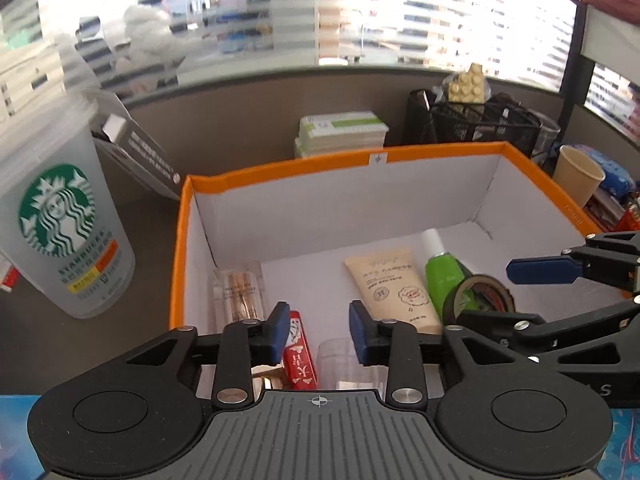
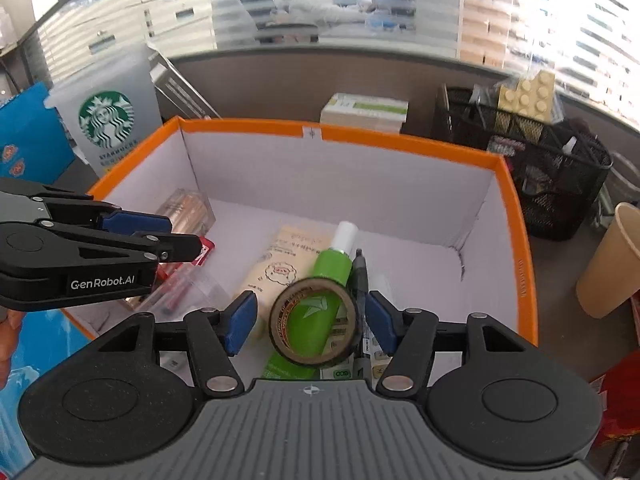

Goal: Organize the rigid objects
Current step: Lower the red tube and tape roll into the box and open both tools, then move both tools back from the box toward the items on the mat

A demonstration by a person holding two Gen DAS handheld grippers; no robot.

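Black pen (image 2: 359,276) shows only from the right gripper (image 2: 312,322); both grippers' jaws apart, empty.

Left gripper (image 1: 319,332) and right gripper (image 2: 311,324) both angle downward, jaws parted, pads gripping nothing.

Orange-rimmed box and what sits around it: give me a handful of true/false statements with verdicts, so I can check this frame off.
1. The orange-rimmed box holds a green tube and a beige tube. True.
2. A roll of tape stands on edge between the right gripper pads, which do not touch it. True.
3. The Starbucks cup lies inside the box. False: it stands outside, beside the left wall.
4. The left gripper clamps the red pack. False: its jaws are apart, the pack below them.
5. The paper cup is tipped over. False: it stands upright.
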